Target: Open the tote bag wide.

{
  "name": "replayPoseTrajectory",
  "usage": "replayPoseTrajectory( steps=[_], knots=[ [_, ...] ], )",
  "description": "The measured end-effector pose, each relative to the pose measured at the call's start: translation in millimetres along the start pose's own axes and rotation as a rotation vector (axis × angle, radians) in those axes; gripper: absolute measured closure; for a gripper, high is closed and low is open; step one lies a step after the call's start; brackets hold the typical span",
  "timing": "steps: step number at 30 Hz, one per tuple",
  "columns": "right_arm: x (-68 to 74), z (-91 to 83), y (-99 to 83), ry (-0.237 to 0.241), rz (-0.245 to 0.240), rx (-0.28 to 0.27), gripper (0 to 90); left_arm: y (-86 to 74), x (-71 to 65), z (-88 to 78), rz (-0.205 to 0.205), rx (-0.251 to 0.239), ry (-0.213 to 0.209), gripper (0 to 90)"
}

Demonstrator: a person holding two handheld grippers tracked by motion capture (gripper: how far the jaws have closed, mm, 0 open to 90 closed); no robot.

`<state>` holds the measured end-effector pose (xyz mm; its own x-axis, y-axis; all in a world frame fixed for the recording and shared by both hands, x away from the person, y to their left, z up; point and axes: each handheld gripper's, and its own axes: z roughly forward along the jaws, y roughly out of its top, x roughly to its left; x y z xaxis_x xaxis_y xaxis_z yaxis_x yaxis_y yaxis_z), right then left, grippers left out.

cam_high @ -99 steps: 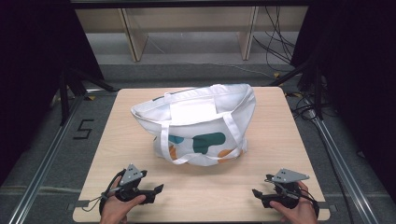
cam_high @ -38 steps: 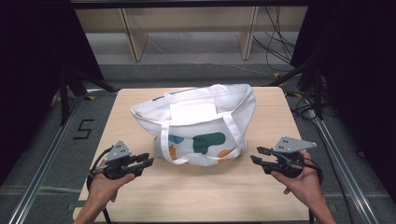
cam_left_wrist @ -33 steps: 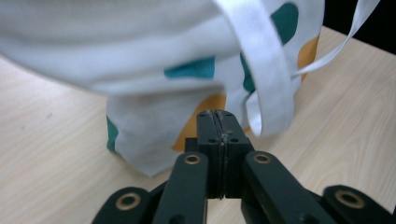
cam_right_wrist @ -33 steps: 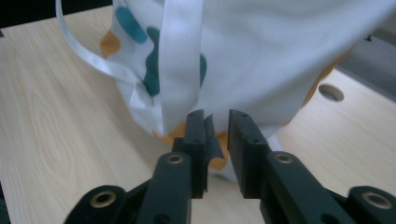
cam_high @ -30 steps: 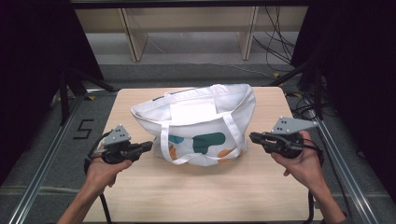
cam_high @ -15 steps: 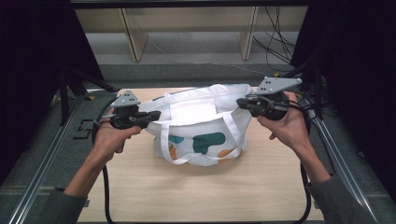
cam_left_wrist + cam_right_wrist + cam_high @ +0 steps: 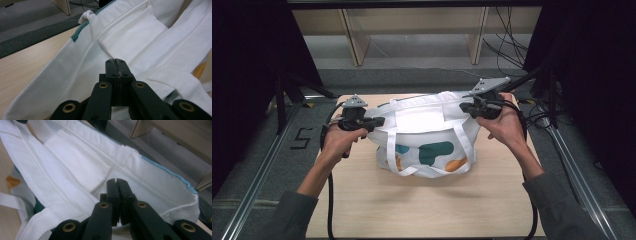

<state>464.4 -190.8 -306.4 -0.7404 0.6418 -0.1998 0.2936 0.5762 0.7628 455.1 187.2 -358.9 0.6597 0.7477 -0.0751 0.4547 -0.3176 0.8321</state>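
one white bag [image 7: 427, 135], two closed grippers [image 7: 379, 121] [image 7: 463, 106]

The bag [image 7: 427, 135] was white woven cloth, matt, with a fine ribbed weave along its rim and flat webbing straps [image 7: 391, 150]; teal and orange patches were printed on its side. The tabletop [image 7: 412, 205] was pale wood-grain laminate, smooth with a faint sheen. Both tongs, left [image 7: 117, 72] and right [image 7: 116, 192], were matt black plastic with brass-coloured rivets. The floor [image 7: 262, 150] looked like rough grey carpet.
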Motion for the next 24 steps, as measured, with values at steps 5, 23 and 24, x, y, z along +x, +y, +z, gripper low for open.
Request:
replayPoseTrajectory(
  steps=[5, 23, 24],
  knots=[
    [0.8, 16.1, -14.9, 0.022, 0.004, 0.064, 89.7, -8.3, 0.7, 16.4, -0.006, 0.029, -0.010, 89.3],
    [17.2, 71.8, -91.0, 0.088, 0.085, 0.207, 90.0, -64.7, 7.6, 60.7, -0.074, 0.109, -0.027, 89.4],
    [17.0, 70.8, -90.2, 0.095, 0.085, 0.217, 90.0, -65.2, 6.7, 59.2, -0.072, 0.113, -0.016, 89.4]
  ],
)
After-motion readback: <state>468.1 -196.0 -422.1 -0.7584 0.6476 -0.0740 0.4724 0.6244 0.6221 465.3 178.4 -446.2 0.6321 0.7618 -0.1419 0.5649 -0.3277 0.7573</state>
